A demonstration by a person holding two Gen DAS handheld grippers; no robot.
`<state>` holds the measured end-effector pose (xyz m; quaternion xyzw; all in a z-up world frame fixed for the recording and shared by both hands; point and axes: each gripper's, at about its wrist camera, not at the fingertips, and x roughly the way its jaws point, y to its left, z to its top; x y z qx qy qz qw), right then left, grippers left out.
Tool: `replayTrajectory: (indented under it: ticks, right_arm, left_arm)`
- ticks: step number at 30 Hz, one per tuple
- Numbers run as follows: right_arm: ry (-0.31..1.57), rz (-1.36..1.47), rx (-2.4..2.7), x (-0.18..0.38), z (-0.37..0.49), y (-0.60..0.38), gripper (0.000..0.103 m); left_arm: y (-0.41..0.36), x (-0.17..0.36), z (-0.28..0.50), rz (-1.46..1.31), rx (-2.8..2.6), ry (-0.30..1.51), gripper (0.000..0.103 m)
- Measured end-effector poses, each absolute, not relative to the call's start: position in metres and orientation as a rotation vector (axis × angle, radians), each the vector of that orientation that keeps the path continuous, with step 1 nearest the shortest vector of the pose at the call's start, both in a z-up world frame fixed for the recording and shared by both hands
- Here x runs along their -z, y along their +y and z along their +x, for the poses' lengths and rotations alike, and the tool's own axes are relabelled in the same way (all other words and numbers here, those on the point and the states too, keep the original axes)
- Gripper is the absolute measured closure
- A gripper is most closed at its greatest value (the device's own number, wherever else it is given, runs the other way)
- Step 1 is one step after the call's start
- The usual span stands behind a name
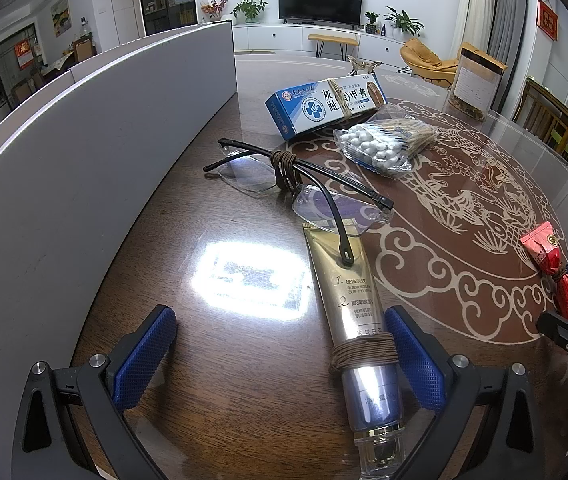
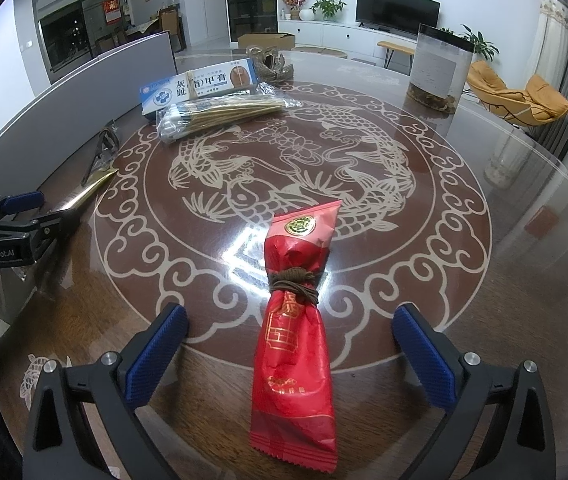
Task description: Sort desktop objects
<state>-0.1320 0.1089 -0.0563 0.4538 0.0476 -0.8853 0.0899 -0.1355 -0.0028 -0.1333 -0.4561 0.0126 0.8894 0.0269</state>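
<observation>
Red packet (image 2: 296,344) between spread fingers of right gripper (image 2: 290,344), touching neither pad, flat on glass table top (image 2: 464,320). Judged light, soft, crinkly, slippery on glass; best hold at waist bound with brown cord (image 2: 294,286), or across lower body. Glossy foil, gold emblem near far end, crimped seams.

Gold tube (image 1: 348,292) between wide-open fingers of left gripper (image 1: 280,344), close to right pad; contact uncertain. Cord wrapped above silver neck, clear cap nearest camera. Judged light, squeezable body, stiff neck: grip near neck.

Glasses (image 1: 296,184) beyond, one temple tip resting on tube; thin, fragile, lift with care, by cord-bound bridge.

Farther: bag of cotton swabs (image 1: 380,144), soft; blue-white box (image 1: 324,106), stiff. Grey panel (image 1: 84,140) along left edge. Clear jar (image 2: 438,68) at far side.
</observation>
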Motion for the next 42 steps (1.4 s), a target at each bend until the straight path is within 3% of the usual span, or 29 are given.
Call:
replayTrajectory:
  ticks: [42]
  right_arm:
    - [0.132,1.346,2.629,0.055,-0.131,0.112,0.000]
  left_arm:
    - [0.007,0.133,-0.118,-1.421,-2.733,0.048,0.000]
